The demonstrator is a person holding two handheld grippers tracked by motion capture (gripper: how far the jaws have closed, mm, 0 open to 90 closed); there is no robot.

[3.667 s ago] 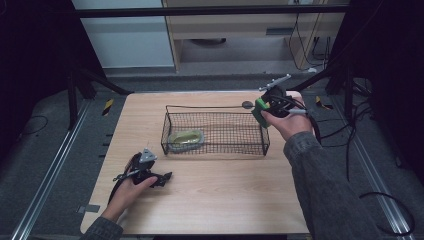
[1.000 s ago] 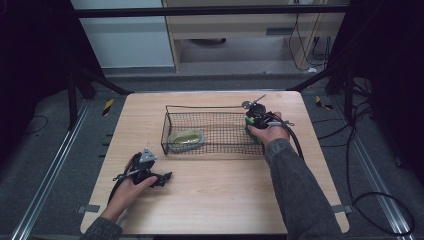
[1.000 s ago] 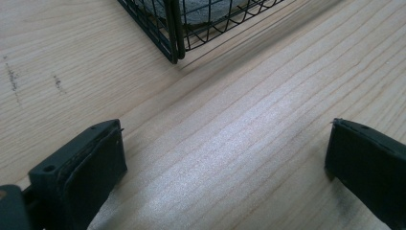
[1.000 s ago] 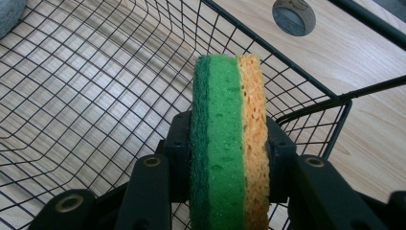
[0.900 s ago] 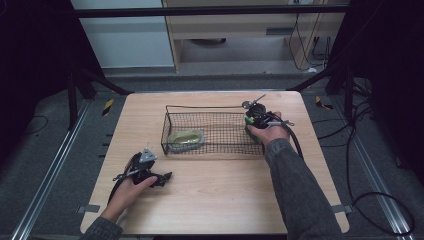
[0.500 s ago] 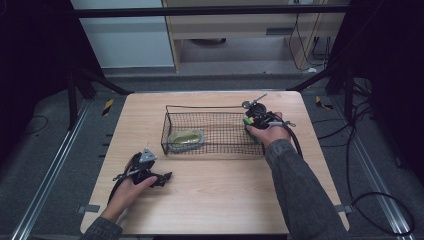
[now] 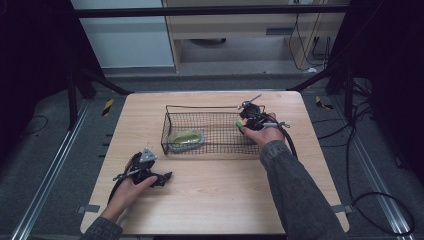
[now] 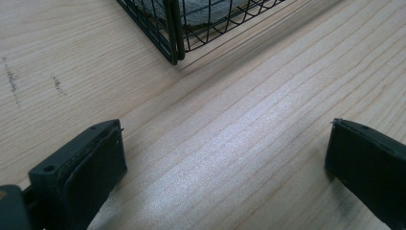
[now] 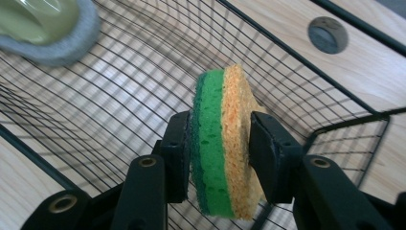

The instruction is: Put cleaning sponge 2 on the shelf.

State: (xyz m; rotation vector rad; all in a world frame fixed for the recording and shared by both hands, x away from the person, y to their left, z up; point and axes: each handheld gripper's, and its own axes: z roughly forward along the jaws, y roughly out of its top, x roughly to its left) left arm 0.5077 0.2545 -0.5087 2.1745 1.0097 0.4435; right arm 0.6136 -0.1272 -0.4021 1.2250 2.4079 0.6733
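A round green-and-yellow sponge (image 9: 221,139) stands on edge between the jaws of my right gripper (image 9: 218,153), which is shut on it. That gripper (image 7: 245,121) hangs over the right end of the black wire basket (image 7: 215,109), the sponge (image 7: 239,123) just inside the rim. A grey-rimmed scrubber with a pale green top (image 7: 186,138) lies in the basket's left end, also seen in the right gripper view (image 9: 45,29). My left gripper (image 7: 162,178) rests open on the wooden table (image 7: 215,195) at the front left, its jaws wide apart over bare wood (image 8: 225,143).
A round dark hole (image 9: 327,34) sits in the tabletop beyond the basket's far right corner. The basket's near-left corner (image 8: 174,45) stands just ahead of my left gripper. Dark floor, rails and cables surround the table.
My right gripper carried the sponge from beyond the basket's right end to over its right part, then lowered slightly. The left gripper has not moved.
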